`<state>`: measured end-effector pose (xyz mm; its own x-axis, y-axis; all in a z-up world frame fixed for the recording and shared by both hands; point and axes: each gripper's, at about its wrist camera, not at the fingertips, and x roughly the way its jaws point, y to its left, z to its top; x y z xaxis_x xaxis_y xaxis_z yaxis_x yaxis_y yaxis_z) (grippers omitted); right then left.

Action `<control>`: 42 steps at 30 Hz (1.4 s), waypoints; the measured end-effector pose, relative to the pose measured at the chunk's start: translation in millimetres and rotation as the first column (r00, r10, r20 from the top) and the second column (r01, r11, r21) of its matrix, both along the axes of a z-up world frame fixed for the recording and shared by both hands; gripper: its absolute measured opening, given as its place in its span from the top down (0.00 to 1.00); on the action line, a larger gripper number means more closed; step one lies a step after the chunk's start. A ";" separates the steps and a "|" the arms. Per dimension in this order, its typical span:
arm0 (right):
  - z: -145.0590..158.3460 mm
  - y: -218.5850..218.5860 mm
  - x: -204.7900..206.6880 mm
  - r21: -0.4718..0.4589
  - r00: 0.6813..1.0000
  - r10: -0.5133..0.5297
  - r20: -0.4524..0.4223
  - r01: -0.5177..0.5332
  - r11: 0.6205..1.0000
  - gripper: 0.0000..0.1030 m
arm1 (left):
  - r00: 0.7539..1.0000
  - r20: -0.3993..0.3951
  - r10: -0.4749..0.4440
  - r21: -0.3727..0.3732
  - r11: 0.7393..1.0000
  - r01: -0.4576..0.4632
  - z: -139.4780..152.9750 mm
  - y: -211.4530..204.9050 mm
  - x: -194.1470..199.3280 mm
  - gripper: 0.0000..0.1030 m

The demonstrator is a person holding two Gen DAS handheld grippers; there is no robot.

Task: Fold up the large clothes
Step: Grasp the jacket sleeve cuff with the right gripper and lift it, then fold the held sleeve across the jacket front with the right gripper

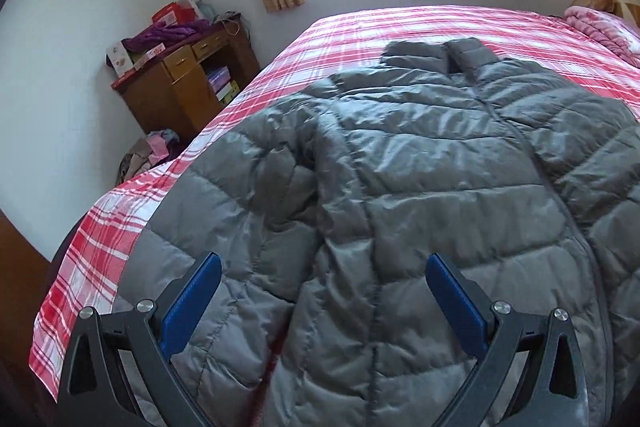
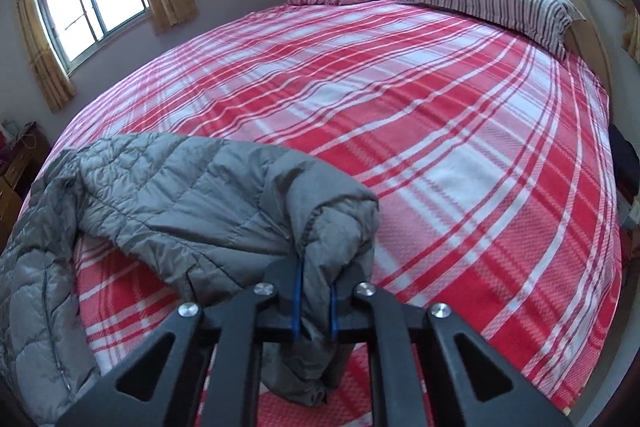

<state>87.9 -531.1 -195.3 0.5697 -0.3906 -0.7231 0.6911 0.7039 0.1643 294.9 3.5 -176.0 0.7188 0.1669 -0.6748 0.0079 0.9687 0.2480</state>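
Jacket (image 1: 400,155), grey quilted, lies spread front-up near the foot edge of the bed (image 2: 440,131), collar toward the window. Your left tongs (image 1: 323,267) stand wide apart over its lower body, gripping nothing. Your right tongs (image 2: 315,291) are clamped on the sleeve (image 2: 224,195) end, bunched between the pads.

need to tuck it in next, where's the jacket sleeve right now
In the right wrist view, the grey quilted puffer jacket's sleeve is bunched low at centre, pinched in the right tongs above the red plaid bedsheet.
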 end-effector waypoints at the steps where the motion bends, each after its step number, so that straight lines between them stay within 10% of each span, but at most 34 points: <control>1: 2.1 -7.4 -4.0 -0.014 1.000 -0.018 -0.003 0.018 1.000 0.90 | 1.000 -0.003 0.004 0.001 1.000 -0.004 -1.7 2.2 1.0 0.01; 13: 31.0 -19.7 -0.5 -0.110 0.996 -0.066 0.061 0.072 0.991 0.90 | 1.000 0.016 -0.008 0.007 1.000 0.008 3.8 18.9 13.4 0.01; 24: 100.9 77.7 104.1 -0.272 0.962 0.231 0.148 -0.185 0.944 0.90 | 0.997 0.052 0.062 -0.016 0.998 -0.061 29.6 40.8 27.5 0.01; 42: 37.8 308.1 228.9 -0.362 0.738 0.666 -0.106 -0.653 0.665 0.90 | 0.989 0.024 0.144 -0.077 0.987 -0.142 17.1 60.9 72.0 0.01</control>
<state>316.8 -223.1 -157.5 0.7991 -0.1237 -0.5883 0.0227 0.9841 -0.1760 366.9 64.5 -158.8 0.7112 0.2189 -0.6681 -0.1380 0.9753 0.1727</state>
